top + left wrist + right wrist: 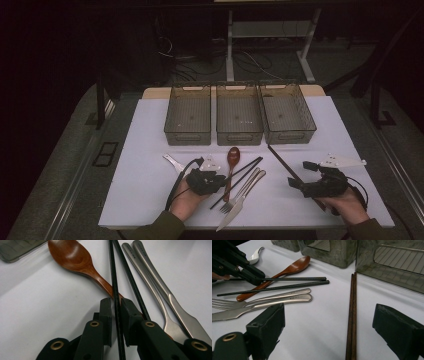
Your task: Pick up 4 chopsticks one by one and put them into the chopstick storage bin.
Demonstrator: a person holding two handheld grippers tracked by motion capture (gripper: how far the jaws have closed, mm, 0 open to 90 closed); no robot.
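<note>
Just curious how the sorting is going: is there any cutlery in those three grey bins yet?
No. In the high view all three grey bins show bare mesh floors, while the wooden spoon, fork and knife lie on the table.

Wooden spoon [75,260]: handle end hidden behind left gripper [116,305]. Black chopstick [115,290] between the jaws: both ends cut by frame edges. Fork [152,290] and knife [172,300]: tips cut at lower right. Brown chopsticks [352,315]: near ends cut by bottom edge. White spoon [255,255]: handle hidden behind gripper.
</note>
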